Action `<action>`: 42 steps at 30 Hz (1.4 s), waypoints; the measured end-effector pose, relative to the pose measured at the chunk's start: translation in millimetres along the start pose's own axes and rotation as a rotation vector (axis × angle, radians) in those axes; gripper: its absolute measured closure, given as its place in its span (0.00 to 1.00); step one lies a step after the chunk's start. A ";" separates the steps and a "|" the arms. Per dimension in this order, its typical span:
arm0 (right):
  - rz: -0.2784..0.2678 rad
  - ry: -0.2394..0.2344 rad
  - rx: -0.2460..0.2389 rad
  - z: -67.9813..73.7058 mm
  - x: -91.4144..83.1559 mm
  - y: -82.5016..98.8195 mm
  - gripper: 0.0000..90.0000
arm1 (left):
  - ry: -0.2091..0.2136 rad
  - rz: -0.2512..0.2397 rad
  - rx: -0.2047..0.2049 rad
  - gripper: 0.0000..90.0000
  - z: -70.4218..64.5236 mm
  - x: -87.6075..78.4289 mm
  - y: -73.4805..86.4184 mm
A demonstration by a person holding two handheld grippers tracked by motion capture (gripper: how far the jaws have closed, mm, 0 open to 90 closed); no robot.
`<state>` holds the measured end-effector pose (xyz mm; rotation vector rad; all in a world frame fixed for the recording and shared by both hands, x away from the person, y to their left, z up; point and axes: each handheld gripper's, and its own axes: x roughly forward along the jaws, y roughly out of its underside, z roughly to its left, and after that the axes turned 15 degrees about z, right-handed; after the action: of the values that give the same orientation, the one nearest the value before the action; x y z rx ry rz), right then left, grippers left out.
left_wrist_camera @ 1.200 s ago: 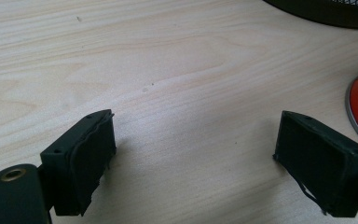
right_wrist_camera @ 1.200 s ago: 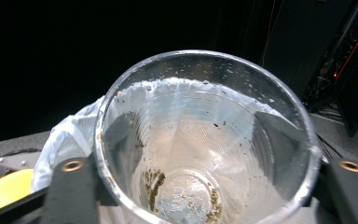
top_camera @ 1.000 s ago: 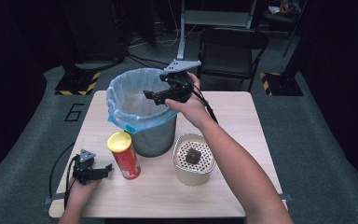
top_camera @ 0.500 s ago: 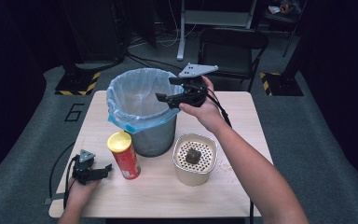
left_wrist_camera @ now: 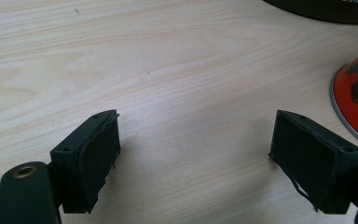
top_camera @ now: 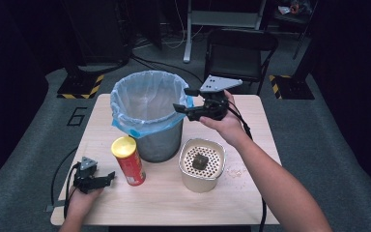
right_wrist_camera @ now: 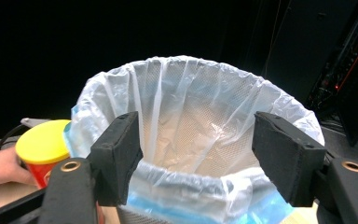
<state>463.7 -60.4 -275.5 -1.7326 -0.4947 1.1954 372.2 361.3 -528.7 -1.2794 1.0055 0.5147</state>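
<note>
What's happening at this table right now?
A person works with a gripper in each hand. The right gripper is held at the rim of the lined bin, nothing between its jaws, which have just been closing. The left gripper rests open on the table beside the red chip can. A perforated white container with a dark lump inside stands in front of the bin.

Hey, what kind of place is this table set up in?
Probably a lab or workshop: a small wooden table on grey carpet, hazard-striped bases, loose floor cables and a folding chair behind.
</note>
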 end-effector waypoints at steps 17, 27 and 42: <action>0.010 0.058 0.092 -4.2 -45.6 78.8 0.36 | 0.066 0.006 -0.017 0.14 -2.6 -30.4 -7.9; 0.041 0.102 0.126 -6.6 -47.7 108.4 0.36 | 0.091 -0.041 0.015 0.13 -11.3 -59.8 -7.7; 0.059 0.114 0.160 -5.6 -43.8 127.1 0.35 | 0.203 -0.082 0.085 0.13 -48.6 -70.8 -13.0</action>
<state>427.2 -156.2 -362.7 -1.6761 -0.2736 1.1387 331.1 326.4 -460.7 -1.3092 1.1260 0.2801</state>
